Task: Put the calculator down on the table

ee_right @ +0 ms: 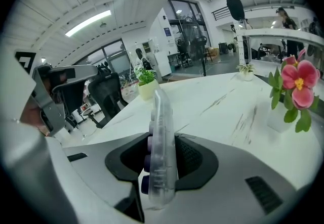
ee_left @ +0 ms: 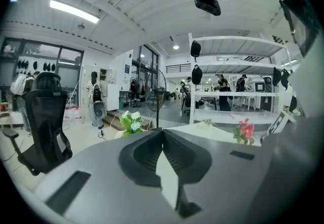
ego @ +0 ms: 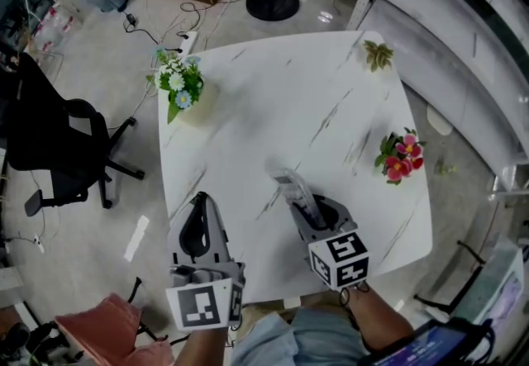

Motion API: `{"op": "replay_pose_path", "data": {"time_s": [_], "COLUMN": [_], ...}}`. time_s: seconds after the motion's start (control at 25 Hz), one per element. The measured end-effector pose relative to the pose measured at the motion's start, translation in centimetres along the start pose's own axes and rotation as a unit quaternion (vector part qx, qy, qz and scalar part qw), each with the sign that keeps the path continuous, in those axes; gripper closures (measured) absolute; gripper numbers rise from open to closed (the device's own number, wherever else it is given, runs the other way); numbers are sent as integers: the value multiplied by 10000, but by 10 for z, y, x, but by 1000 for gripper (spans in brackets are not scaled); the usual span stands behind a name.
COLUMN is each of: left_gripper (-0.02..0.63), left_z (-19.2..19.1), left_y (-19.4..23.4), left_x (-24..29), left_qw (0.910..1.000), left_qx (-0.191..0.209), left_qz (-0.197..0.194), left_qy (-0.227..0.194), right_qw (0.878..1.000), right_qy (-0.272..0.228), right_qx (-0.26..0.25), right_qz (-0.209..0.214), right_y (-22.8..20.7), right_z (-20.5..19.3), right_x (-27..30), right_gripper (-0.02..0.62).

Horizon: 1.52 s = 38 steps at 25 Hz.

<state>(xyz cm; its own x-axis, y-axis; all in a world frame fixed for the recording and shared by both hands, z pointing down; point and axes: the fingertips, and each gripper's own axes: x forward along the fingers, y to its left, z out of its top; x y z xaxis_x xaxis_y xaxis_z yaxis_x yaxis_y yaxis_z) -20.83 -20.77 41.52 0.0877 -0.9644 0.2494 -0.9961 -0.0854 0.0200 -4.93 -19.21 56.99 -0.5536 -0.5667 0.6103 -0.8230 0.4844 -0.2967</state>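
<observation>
Right gripper view puts the clear plastic calculator with purple keys (ee_right: pixel 158 112) on edge between the jaws of my right gripper (ee_right: pixel 161 142), and the pads are clamped on its two faces, so it is firmly held and pointing out over the white marble-patterned table (ee_right: pixel 217 101). From the head view it sits over the near middle of the tabletop. I can't tell how far above the surface it is, but nothing shows it resting there. I judge this to be the carrying-down step, with the release not yet made. Going outward from the calculator in the head view, the pot of pink flowers (ego: pixel 401 156) is at about 2 o'clock, well apart, and the pot of white and blue daisies (ego: pixel 178 83) is at 10 o'clock, farther off. My left gripper (ego: pixel 201 201) hangs at 8 o'clock near the table's edge; its jaws meet at the tips with nothing between them. Next, I think, I need to bring the calculator to the bare tabletop, roll the wrist so a flat face meets the surface rather than an edge, and only then let the jaws part.
</observation>
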Motion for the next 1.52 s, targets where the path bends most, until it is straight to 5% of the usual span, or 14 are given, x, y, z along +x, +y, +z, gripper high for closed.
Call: {"op": "replay_pose_path", "data": {"time_s": [1.52], "left_gripper": [598], "left_z": [-8], "left_y": [0], "left_x": [15], "left_qw": [9997], "left_qx": [13], "left_qz": [-46], "left_qy": [233], "right_qw": [9996], "right_qy": [-20], "right_qx": [155], "right_qz": [-244], "right_y": [-23], "right_z": [0], "right_x": [7], "right_gripper": [423]}}
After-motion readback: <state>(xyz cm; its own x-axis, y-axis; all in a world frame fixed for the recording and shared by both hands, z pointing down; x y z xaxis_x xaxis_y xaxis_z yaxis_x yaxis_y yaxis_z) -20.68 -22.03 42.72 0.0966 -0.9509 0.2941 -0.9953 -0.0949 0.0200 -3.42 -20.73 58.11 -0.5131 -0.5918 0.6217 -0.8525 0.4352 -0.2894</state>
